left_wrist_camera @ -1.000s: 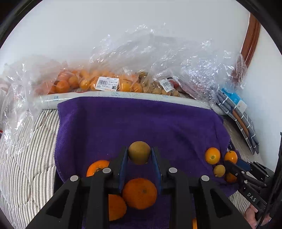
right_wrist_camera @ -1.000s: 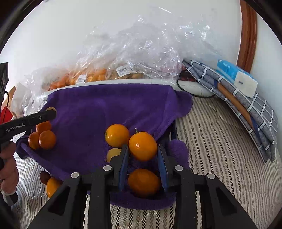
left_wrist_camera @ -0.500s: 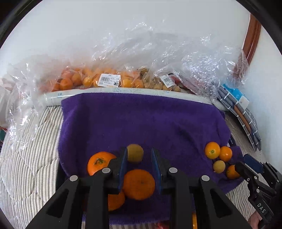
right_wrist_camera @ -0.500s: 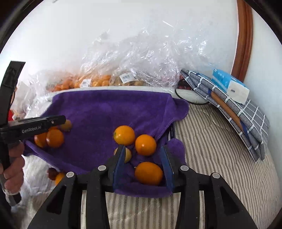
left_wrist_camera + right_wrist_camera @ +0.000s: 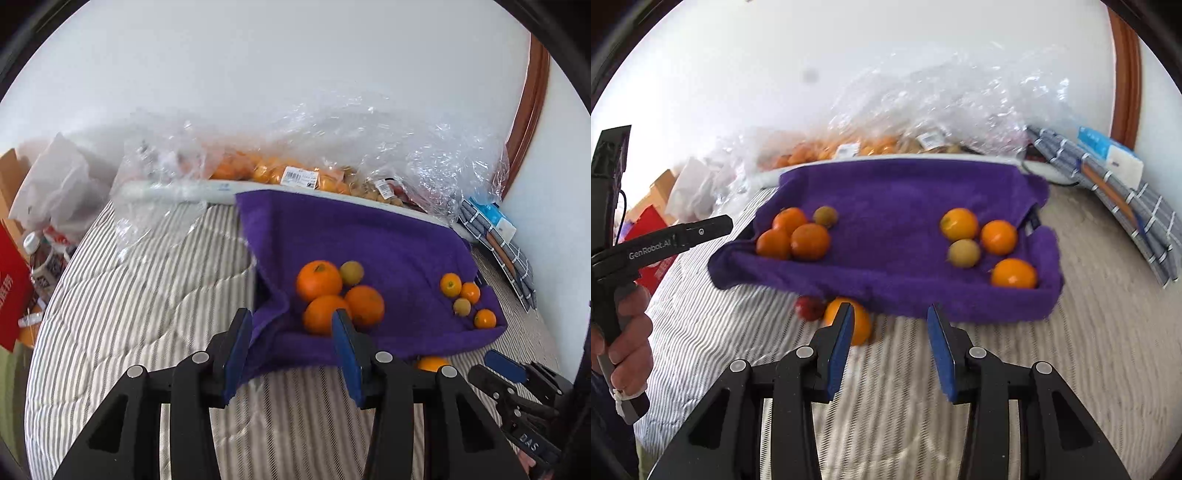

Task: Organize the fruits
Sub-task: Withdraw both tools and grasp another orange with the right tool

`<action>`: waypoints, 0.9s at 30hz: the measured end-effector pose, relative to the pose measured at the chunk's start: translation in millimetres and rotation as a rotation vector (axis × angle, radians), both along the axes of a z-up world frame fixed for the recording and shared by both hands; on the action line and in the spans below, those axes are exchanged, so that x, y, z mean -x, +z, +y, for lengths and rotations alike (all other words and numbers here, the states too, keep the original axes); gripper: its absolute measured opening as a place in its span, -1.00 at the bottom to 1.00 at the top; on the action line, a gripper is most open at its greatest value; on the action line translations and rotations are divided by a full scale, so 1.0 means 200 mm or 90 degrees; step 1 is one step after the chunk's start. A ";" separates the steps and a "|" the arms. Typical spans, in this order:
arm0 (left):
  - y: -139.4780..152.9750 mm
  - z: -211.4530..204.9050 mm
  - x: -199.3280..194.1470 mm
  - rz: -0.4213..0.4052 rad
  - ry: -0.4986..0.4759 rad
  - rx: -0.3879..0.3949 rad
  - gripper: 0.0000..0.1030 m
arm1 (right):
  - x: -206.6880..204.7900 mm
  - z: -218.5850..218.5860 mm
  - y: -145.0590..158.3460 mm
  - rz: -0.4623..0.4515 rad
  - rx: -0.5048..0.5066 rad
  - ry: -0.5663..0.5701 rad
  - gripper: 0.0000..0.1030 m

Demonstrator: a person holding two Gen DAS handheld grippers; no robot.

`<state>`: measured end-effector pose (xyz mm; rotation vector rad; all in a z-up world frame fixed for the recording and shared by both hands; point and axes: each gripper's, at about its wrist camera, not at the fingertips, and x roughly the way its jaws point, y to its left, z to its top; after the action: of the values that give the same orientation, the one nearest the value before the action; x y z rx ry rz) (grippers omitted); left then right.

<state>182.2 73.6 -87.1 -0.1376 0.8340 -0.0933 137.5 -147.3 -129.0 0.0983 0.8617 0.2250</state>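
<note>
Fruits (image 5: 810, 240) lie in two clusters on a purple towel (image 5: 897, 199) just ahead of both grippers. The left gripper (image 5: 291, 332) is opening with nothing between its jaws; the right gripper (image 5: 890, 325) stands spread and empty above the striped bedding (image 5: 1089, 332).

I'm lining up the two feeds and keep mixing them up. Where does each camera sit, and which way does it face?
Left wrist: sits on the left tool, angled down over the striped bedding toward the purple towel's left end; its own opening fingers show, empty, plus the right tool at lower right.
Right wrist: sits on the right tool, facing the towel's front edge; the left tool and hand show at left.
Shared: towel, both fruit clusters, plastic bags, wall.
</note>
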 end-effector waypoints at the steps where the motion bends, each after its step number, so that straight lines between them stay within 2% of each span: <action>1: -0.01 0.03 0.02 0.006 -0.004 0.000 -0.14 | 0.01 0.03 -0.01 0.003 -0.003 0.006 -0.20; 4: -0.06 0.06 0.09 0.017 -0.021 -0.018 -0.14 | 0.00 0.11 -0.05 0.009 0.011 0.015 -0.20; 11: -0.20 0.06 0.18 0.017 -0.041 -0.101 -0.14 | -0.06 0.19 -0.13 0.047 0.025 0.009 -0.20; 16: -0.26 0.08 0.17 0.044 -0.048 -0.090 -0.14 | -0.13 0.23 -0.17 0.064 0.046 0.005 -0.20; 20: -0.28 0.10 0.16 0.061 -0.044 -0.068 -0.14 | -0.13 0.23 -0.18 0.055 0.053 0.002 -0.33; 21: -0.28 0.11 0.16 0.061 -0.043 -0.068 -0.10 | -0.13 0.23 -0.18 0.055 0.052 0.001 -0.33; 25: -0.29 0.11 0.18 0.067 -0.031 -0.075 0.26 | -0.09 0.18 -0.16 0.041 0.041 -0.013 -0.33; 27: -0.29 0.12 0.18 0.068 -0.030 -0.070 0.35 | -0.06 0.15 -0.15 0.034 0.037 -0.017 -0.33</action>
<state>147.2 97.9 -144.9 -0.0187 0.9472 -0.0849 149.2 -117.8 -158.9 0.0622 0.9187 0.1728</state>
